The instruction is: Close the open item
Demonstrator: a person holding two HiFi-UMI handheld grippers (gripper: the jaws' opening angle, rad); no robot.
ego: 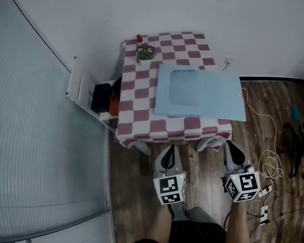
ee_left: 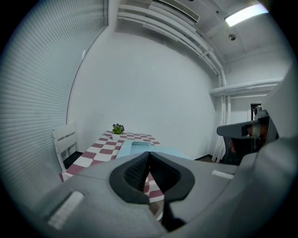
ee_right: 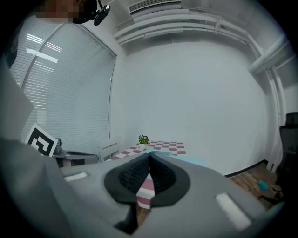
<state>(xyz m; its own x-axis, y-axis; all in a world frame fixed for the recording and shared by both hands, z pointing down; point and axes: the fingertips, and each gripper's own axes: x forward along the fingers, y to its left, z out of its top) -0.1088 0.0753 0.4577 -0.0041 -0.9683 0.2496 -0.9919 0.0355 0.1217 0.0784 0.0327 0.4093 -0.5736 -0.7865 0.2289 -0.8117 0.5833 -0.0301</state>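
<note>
Left tool (ego: pixel 170 149), right tool (ego: pixel 231 148), both pressed together, empty, apparently short of checkered table (ego: pixel 139 95)

Dim, cool light; fisheye-warped edges

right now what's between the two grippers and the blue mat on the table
In the head view, wood floor and then the front strip of checked tablecloth separate the left gripper and right gripper from the blue mat.
</note>
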